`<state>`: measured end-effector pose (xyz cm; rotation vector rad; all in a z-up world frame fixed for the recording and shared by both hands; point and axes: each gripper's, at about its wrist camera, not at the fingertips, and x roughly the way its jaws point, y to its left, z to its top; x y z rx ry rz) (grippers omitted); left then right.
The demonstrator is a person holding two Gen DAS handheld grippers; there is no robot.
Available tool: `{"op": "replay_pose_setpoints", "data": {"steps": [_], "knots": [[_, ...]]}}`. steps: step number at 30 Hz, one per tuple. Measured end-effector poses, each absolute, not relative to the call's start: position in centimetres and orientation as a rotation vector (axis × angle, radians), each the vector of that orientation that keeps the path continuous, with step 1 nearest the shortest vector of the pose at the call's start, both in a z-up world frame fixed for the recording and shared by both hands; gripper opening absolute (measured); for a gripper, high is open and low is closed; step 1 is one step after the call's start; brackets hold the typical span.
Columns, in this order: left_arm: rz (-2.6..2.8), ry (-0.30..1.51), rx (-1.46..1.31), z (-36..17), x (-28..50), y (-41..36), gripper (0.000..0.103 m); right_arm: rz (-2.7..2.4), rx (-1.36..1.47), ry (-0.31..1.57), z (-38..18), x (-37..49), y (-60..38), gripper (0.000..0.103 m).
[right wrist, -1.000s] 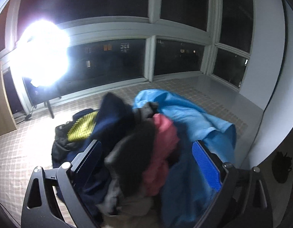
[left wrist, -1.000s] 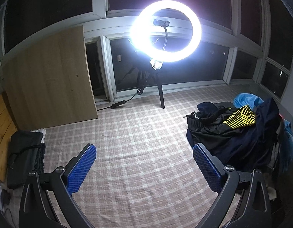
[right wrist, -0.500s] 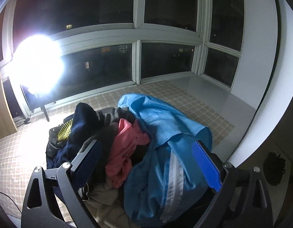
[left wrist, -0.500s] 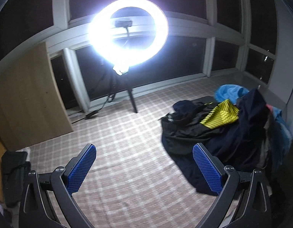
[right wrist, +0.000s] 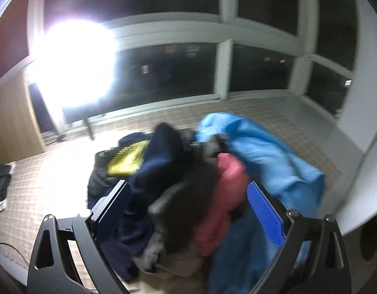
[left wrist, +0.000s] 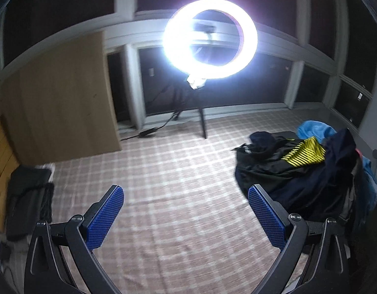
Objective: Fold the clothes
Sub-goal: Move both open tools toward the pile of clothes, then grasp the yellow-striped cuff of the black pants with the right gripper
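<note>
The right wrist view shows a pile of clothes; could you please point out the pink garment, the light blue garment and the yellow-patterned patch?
pink garment (right wrist: 222, 196), right wrist view, its middle folds.
light blue garment (right wrist: 259, 152), right wrist view, its upper surface.
yellow-patterned patch (right wrist: 127, 158), right wrist view, its centre.

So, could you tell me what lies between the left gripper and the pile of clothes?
In the left wrist view only bare checked mat lies between the open left gripper and the pile of clothes, which sits on the mat to its right.
</note>
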<state>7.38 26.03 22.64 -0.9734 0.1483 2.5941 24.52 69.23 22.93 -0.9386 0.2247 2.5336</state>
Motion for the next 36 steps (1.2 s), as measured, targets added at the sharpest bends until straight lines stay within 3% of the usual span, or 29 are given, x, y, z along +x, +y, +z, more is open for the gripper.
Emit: {"op": "replay_pose_setpoints", "data": {"steps": [10,13,16,21,22,23,25,31,36], "knots": [[2.694,0.082,-1.047,21.8,7.8,21.0,0.102,2.651,-1.006,0.143,21.9,16.3,64.8,0.096],[2.712,0.048,-1.081,21.5,7.7,19.8,0.102,2.673,-1.083,0.013,21.0,12.6,63.1,0.096],[2.728,0.045,-1.082,21.5,8.2,19.3,0.102,2.552,-1.242,-0.144,17.5,7.8,63.5,0.096],[2.8,0.059,-1.086,22.1,8.5,17.4,0.102,2.391,-1.486,-0.232,11.1,3.2,65.7,0.096],[2.817,0.054,-1.094,22.2,8.5,16.8,0.102,2.401,-1.501,-0.228,10.6,3.3,65.9,0.085],[2.833,0.048,-1.102,22.3,8.5,16.2,0.102,2.417,-1.498,-0.212,10.6,3.5,66.1,0.046],[2.869,0.038,-1.115,22.5,8.4,14.9,0.102,2.494,-1.509,-0.062,11.4,3.6,66.7,0.01],[2.957,0.019,-1.127,23.2,8.6,10.3,0.102,2.711,-1.319,0.291,17.5,3.9,66.2,0.005],[2.985,-0.024,-1.096,23.4,8.1,6.8,0.102,2.867,-1.223,0.38,22.6,2.1,59.7,0.004]]}}
